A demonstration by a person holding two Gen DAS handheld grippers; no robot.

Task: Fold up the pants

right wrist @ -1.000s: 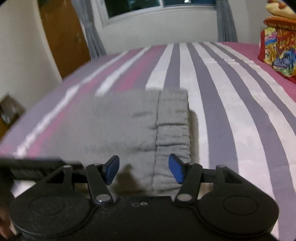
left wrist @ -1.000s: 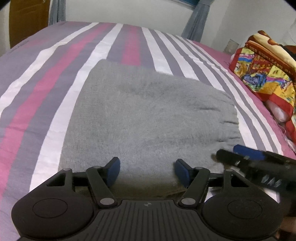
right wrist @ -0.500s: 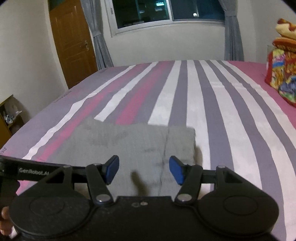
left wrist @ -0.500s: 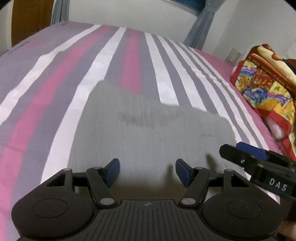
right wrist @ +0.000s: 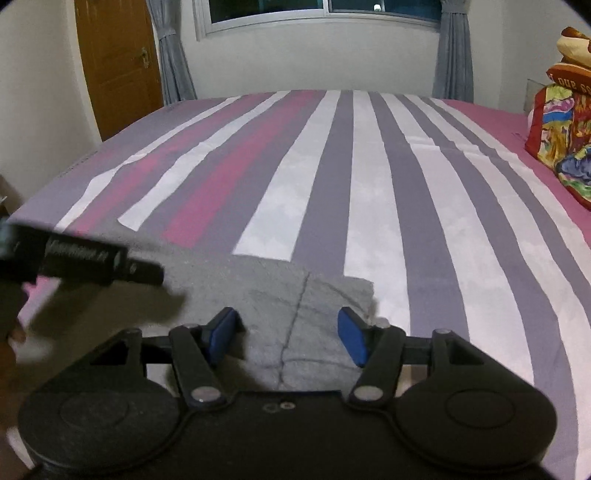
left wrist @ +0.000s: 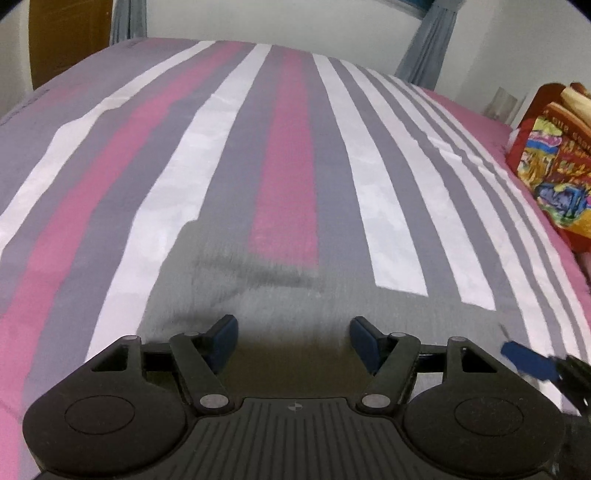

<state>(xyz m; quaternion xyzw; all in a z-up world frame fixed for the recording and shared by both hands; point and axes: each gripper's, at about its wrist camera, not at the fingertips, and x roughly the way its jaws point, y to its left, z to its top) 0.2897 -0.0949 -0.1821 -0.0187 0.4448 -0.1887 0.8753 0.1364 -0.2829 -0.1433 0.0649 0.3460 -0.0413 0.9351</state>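
The grey pants [left wrist: 280, 295] lie folded into a flat rectangle on the striped bed [left wrist: 288, 147]. In the right wrist view the pants [right wrist: 273, 291] show their waistband end on the right side. My left gripper [left wrist: 293, 341] is open and empty, raised above the near edge of the pants. My right gripper [right wrist: 286, 339] is open and empty, above the waistband end. The left gripper shows as a blurred dark bar in the right wrist view [right wrist: 81, 258]. A blue fingertip of the right gripper shows at the right edge of the left wrist view [left wrist: 528, 360].
A stack of colourful folded blankets [left wrist: 554, 162] sits on the bed's right side, also in the right wrist view [right wrist: 561, 133]. A wooden door [right wrist: 114, 66] and a curtained window [right wrist: 325, 14] are on the far walls beyond the striped bed [right wrist: 369, 166].
Both grippers have pulled back and up from the pants, which now sit lower and smaller in both views. Both stay open. The pants have not moved.
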